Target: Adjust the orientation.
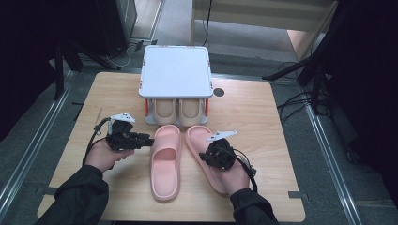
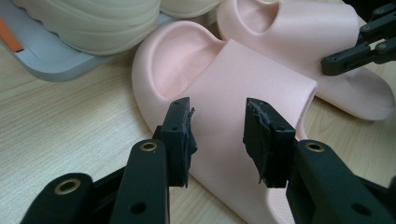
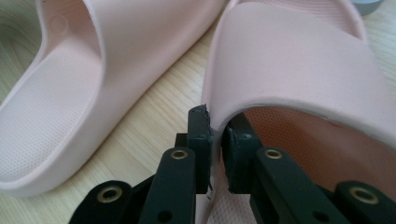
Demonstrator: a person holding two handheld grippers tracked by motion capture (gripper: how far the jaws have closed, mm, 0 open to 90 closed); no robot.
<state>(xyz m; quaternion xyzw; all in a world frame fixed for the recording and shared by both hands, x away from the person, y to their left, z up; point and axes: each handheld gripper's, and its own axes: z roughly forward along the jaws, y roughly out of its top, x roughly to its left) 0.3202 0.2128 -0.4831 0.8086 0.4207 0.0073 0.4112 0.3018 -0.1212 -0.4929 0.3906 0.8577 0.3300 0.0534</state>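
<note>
Now my right gripper (image 3: 215, 140) pinches the right pink slipper (image 1: 205, 154) strap near the table's front edge (image 1: 187, 219); my left gripper (image 2: 218, 135) gapes beside the left pink slipper (image 1: 165, 161). I'd lift gently.

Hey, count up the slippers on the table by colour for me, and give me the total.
Pink slippers: 2, the left one and the right one, side by side on the table.
Beige slippers: 2, and, on the rack's lower shelf.
Total: 4 slippers.
</note>
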